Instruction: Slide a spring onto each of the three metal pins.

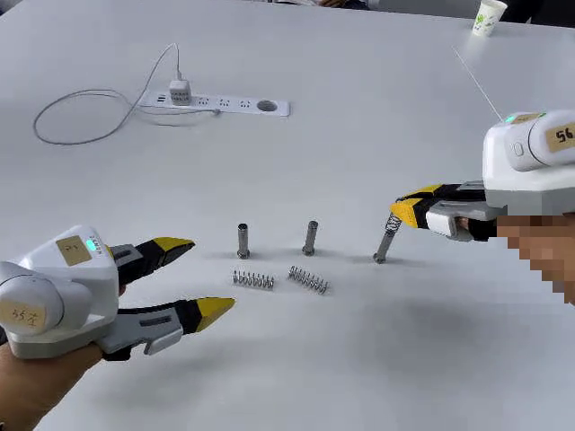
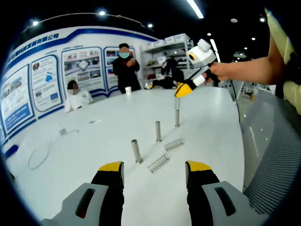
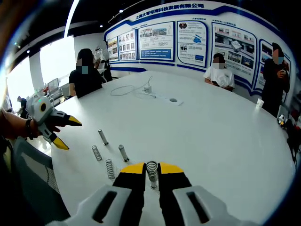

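1. A small coiled spring (image 1: 393, 222) is pinched between the nearly closed yellow tips of the right gripper (image 1: 406, 212). It sits at the top of the rightmost pin (image 1: 384, 247), which leans slightly (how far the coil has gone over the pin cannot be told).
2. The spring looks light and thin-wired, soft along its length, and likely to buckle or flick away if squeezed hard. A gentle hold across the coils, leaving the lower end free, suits it best.
3. A second spring (image 1: 308, 279) and a third spring (image 1: 253, 280) lie on their sides. They are just in front of the middle pin (image 1: 310, 238) and the left pin (image 1: 243, 241), both upright and bare.
4. The left gripper (image 1: 205, 274) hovers near the loose springs, jaws spread wide, holding nothing.
5. All of this is on a white table (image 1: 377, 126). A power strip (image 1: 220, 104) and a paper cup (image 1: 488, 17) lie far off on it.
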